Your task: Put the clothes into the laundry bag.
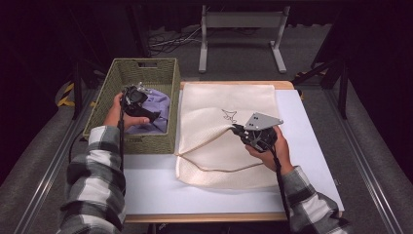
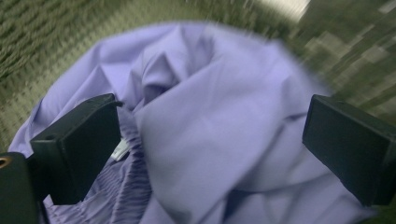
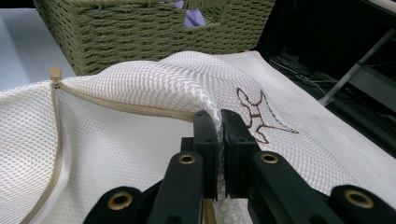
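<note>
Two grippers are at work over a white bench [image 1: 151, 190], one held in each of the person's hands. The right gripper [image 1: 238, 130] sits over the middle of a cream mesh bag [image 1: 229, 102] that lies flat on the bench, and its jaws are clenched on a pinch of the bag's upper layer beside the open zipper edge. In the right gripper view the two black jaws stand almost together with the mesh bag [image 3: 154, 79] squeezed between them, the fabric pulled up into a ridge so that the mouth gapes a little. A tan zipper [image 3: 57, 135] runs along that opening, with its pull at the far left end, and a brown outline drawing [image 3: 254, 114] marks the mesh just to the right of the jaws.

The left gripper [image 1: 146, 116] hangs inside a green woven basket [image 1: 146, 66] that stands just beside the bag's left edge. Under it lies a crumpled lilac garment [image 1: 158, 109], which fills the near part of the basket. In the left gripper view the jaws are released and stand wide apart over the lilac garment [image 2: 210, 121], with folds of the cloth between them; the picture is blurred, so I cannot tell whether the tips touch the cloth.
</note>
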